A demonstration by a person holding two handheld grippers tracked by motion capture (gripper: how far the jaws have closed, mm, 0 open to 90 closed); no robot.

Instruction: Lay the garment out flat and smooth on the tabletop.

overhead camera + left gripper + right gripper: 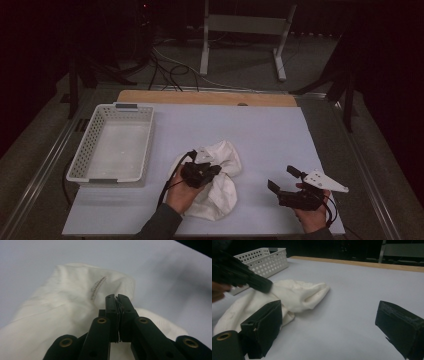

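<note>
A crumpled white cloth [226,192] lies on the pale mat near the front middle. A small label shows on the cloth [62,305] in the left gripper view. My left gripper [216,170] rests over the cloth's upper part, its jaws pressed together [117,297] with a thin wrinkled layer of the fabric pinched between them. In the right gripper view the left gripper [268,286] meets a raised fold of the cloth [297,295]. My right gripper [282,178] is to the right of the cloth, apart from it. It stands wide open [329,311] over bare mat with nothing between its jaws.
A white perforated basket [95,135] stands at the left of the mat [260,130], nothing inside it; its wall [262,258] shows in the right gripper view. A wooden table edge [200,97] runs along the back. Cables and a metal stand lie on the floor beyond.
</note>
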